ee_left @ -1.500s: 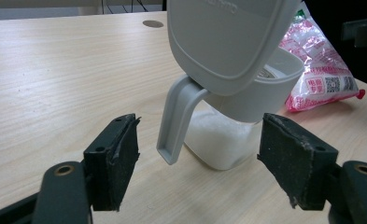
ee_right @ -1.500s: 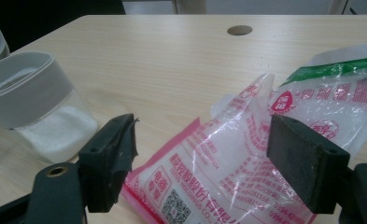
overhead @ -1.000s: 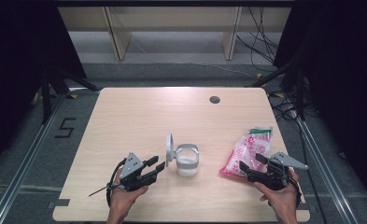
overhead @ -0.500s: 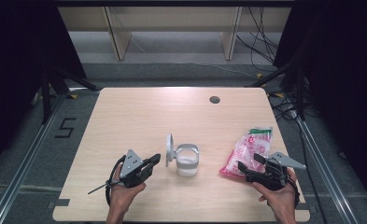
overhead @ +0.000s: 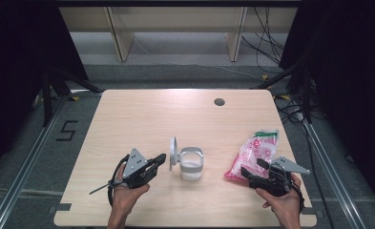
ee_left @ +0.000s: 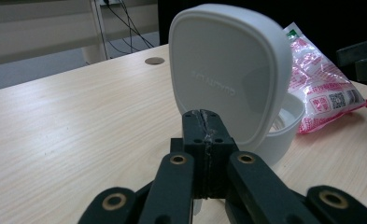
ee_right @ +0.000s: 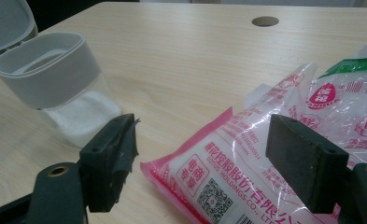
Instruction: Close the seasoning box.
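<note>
Left tool (ee_left: 204,130) shut, empty, near lid (ee_left: 228,70), right tool (ee_right: 204,163) wide over bag (ee_right: 265,154)

surface: light wooden table (overhead: 142,119), round hole (overhead: 219,101) | floor: grey, marked "5" (overhead: 67,130) | rear: pale shelf legs (overhead: 119,33), loose cables (overhead: 266,33) | sides: dark

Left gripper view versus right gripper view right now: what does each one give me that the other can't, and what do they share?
Left gripper view: the left gripper's fingers pressed together with nothing between them, just short of the raised white lid's outer face.

Right gripper view: the right gripper's fingers spread wide, open over the near end of the pink bag, and white powder in the container's clear lower part.

Both: the open container, the pink bag, the wooden table and its round hole.
</note>
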### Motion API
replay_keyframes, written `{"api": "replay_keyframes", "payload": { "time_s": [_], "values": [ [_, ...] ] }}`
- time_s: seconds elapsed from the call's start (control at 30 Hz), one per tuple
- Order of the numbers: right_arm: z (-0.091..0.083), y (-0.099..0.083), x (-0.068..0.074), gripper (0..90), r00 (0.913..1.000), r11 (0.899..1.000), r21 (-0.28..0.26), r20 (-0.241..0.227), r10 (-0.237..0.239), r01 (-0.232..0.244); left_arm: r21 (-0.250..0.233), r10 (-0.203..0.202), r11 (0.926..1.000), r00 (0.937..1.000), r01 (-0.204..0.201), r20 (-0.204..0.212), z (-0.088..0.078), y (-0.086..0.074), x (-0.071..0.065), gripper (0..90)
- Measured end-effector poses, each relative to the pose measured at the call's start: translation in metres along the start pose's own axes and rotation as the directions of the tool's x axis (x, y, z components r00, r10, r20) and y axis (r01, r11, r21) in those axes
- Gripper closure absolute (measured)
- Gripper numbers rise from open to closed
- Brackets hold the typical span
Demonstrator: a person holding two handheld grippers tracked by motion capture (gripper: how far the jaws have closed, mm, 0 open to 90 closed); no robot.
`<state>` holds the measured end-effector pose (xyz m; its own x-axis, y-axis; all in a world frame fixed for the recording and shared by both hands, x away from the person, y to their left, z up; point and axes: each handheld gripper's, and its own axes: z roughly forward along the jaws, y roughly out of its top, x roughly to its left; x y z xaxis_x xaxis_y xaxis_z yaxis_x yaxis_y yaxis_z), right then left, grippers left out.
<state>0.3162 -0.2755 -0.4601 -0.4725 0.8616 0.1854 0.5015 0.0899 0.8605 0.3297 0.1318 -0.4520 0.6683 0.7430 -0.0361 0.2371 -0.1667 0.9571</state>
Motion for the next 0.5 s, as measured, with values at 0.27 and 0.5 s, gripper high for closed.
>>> {"api": "replay_keyframes", "payload": {
  "time_s": [0.27,0.5],
  "values": [
    [0.000,-0.001,-0.001,25.6,0.9997,1.000,-0.008,-0.003,-0.024,0.023,-0.002,0.021,0.9998,0.9998,-0.021,0.008,0.001,0.007,-0.003,89.3],
    [0.000,-0.003,0.003,25.6,0.9999,1.000,-0.004,-0.013,0.005,-0.005,-0.011,0.035,0.9993,0.9992,-0.035,0.019,0.005,0.011,-0.008,89.3]
  ]
}}
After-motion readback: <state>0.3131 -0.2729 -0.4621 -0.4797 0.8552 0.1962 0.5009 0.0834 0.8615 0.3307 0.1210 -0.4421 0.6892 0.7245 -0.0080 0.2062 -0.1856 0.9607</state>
